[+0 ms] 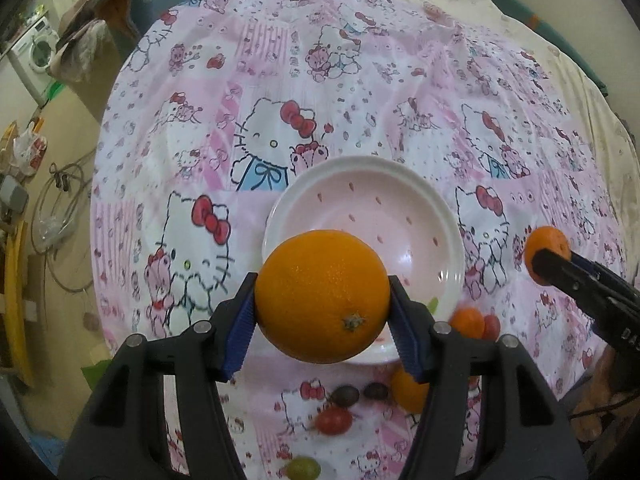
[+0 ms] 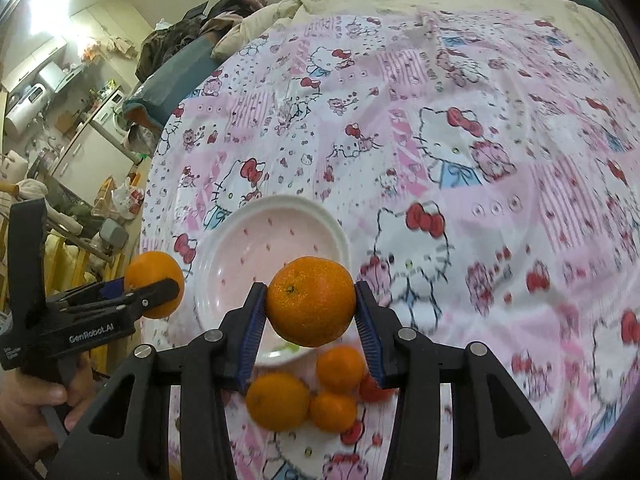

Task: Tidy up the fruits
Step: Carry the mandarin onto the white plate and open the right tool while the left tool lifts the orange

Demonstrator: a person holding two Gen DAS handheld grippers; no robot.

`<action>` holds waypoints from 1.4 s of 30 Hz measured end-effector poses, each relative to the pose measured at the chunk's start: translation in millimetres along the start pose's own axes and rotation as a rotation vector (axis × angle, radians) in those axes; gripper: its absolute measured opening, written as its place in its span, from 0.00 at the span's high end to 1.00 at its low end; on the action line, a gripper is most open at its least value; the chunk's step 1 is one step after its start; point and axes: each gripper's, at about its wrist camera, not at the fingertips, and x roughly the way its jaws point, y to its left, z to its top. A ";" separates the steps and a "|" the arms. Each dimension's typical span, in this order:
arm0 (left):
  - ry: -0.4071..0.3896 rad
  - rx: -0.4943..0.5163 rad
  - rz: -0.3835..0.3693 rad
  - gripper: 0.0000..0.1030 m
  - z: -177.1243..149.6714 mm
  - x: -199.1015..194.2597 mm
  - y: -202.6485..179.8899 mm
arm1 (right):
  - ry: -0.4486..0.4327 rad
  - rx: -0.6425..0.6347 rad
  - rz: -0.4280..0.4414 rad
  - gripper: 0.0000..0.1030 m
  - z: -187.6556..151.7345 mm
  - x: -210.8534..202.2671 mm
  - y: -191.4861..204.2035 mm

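Note:
My left gripper (image 1: 322, 304) is shut on a large orange (image 1: 322, 296) and holds it over the near rim of a white and pink plate (image 1: 360, 200). My right gripper (image 2: 310, 306) is shut on a mandarin (image 2: 311, 301), held above the plate's near right rim (image 2: 340, 232). Each gripper shows in the other view: the right one with its mandarin (image 1: 547, 254) at the right, the left one with its orange (image 2: 154, 284) at the left. A green grape (image 2: 290, 346) lies in the plate.
Loose fruit lies on the Hello Kitty cloth (image 1: 200, 160) near the plate: three mandarins (image 2: 278, 400), a red tomato (image 1: 333, 420), two dark grapes (image 1: 346, 395), a green grape (image 1: 303, 468). The bed edge drops off at the left, with cluttered floor beyond.

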 end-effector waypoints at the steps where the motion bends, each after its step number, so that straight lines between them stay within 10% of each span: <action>1: 0.002 -0.005 -0.005 0.45 2.2 2.7 1.3 | 0.011 -0.011 -0.002 0.56 4.7 7.6 0.1; 22: 0.040 -0.168 0.005 0.45 22.6 33.6 46.7 | 0.168 -0.247 0.010 0.56 29.5 153.4 29.3; 28: 0.052 -0.180 -0.016 0.45 22.0 39.6 47.2 | 0.167 -0.273 -0.003 0.53 30.5 157.5 37.1; 32: 0.044 -0.173 -0.031 0.45 22.6 39.6 41.5 | 0.152 -0.270 0.009 0.32 30.2 149.4 35.4; 42: 0.036 -0.145 -0.063 0.45 31.0 54.5 23.2 | 0.050 -0.088 0.024 0.31 45.9 96.3 -8.5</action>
